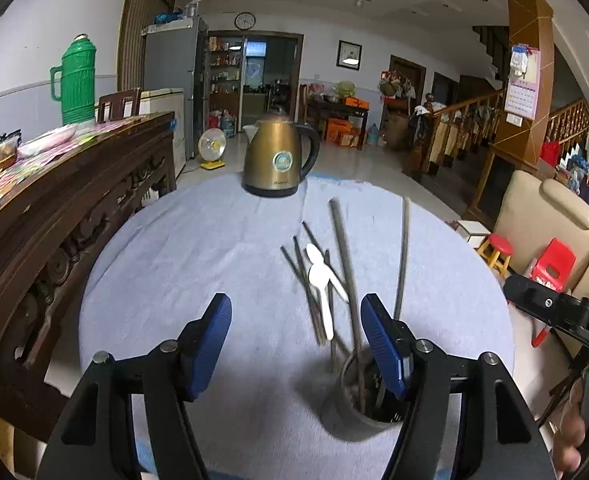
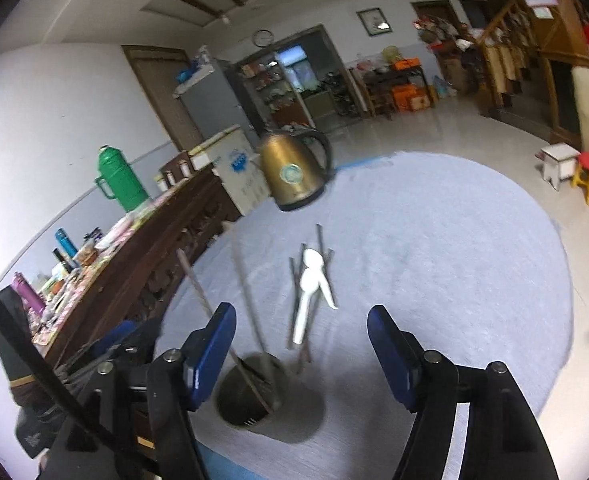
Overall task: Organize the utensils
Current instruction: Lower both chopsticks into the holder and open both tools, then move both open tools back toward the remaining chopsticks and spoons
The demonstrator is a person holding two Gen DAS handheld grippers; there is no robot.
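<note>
Hovering with jaws apart and empty, the left gripper (image 1: 296, 334) and right gripper (image 2: 302, 344) face loose chopsticks (image 1: 314, 280) and spoons (image 1: 320, 276) just ahead, likely bound for the holder cup (image 1: 358, 396) beside the left gripper's right finger.

Black gripper (image 1: 296, 340), ribbed blue pads (image 1: 210, 344)

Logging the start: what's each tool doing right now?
Left tool: open, holding nothing.
Right tool: open, holding nothing.
</note>
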